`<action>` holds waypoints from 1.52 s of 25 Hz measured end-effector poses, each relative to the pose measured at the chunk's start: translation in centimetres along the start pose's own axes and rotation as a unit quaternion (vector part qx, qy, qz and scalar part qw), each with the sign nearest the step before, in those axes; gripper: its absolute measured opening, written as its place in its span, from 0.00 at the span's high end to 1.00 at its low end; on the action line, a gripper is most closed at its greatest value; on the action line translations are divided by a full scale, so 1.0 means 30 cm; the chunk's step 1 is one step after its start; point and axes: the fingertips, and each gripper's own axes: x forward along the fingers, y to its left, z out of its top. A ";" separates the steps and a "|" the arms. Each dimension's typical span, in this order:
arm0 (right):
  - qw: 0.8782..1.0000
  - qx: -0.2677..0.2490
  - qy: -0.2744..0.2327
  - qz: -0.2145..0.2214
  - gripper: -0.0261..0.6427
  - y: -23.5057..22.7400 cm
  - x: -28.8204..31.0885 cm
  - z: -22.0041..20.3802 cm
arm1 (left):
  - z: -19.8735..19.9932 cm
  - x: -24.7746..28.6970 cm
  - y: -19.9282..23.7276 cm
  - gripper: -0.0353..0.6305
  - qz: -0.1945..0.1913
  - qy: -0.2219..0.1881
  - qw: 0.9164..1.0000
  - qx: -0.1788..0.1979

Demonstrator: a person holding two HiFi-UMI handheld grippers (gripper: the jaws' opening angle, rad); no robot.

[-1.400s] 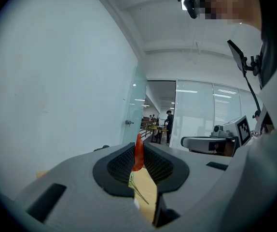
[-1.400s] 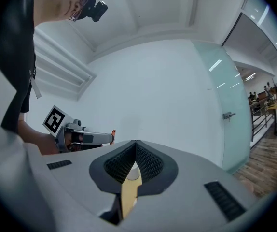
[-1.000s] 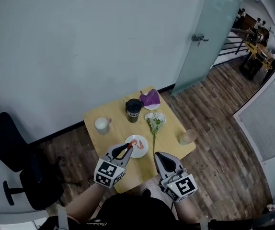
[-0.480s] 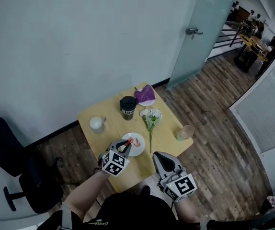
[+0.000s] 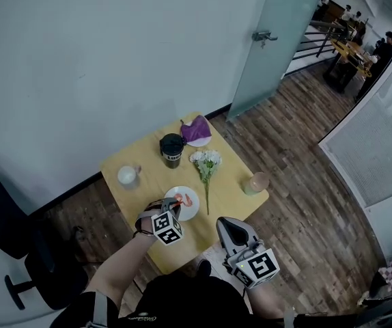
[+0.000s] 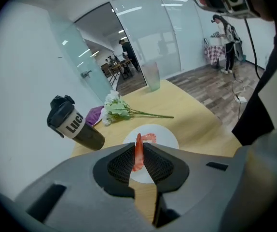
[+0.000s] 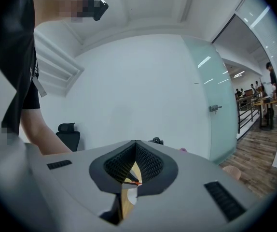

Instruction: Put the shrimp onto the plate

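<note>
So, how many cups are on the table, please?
3: a white mug near the left corner, a black tumbler toward the back, a pale cup near the right corner.

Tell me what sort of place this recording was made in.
Probably an office or shared workspace: a frosted glass door, a black office chair by the white wall, and people gathered at tables beyond the door.
</note>
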 end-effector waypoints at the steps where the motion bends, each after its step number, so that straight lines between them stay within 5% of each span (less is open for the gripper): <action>1: 1.000 0.001 0.001 -0.004 0.96 -0.004 -0.003 0.000 | -0.006 0.018 -0.007 0.86 -0.002 0.008 1.000 0.018; 7: 1.000 0.004 -0.004 -0.018 0.96 -0.010 -0.019 0.008 | -0.053 0.093 -0.056 0.86 -0.016 0.047 0.993 0.102; 14: 1.000 0.007 0.000 -0.024 0.96 -0.029 -0.034 -0.008 | -0.069 0.138 -0.090 0.86 -0.060 0.076 0.984 0.150; 22: 0.999 0.002 0.009 -0.031 0.96 -0.050 -0.036 -0.030 | -0.094 0.176 -0.094 0.86 -0.061 0.096 0.973 0.200; 31: 0.999 0.000 0.022 -0.026 0.96 -0.057 -0.034 -0.042 | -0.116 0.215 -0.132 0.86 -0.080 0.114 0.964 0.228; 35: 1.000 0.005 -0.015 -0.014 0.96 -0.047 -0.027 -0.012 | -0.120 0.230 -0.142 0.86 -0.088 0.119 0.963 0.227; 38: 1.000 0.002 0.017 -0.022 0.96 -0.054 -0.035 -0.039 | -0.118 0.237 -0.151 0.86 -0.094 0.121 0.963 0.220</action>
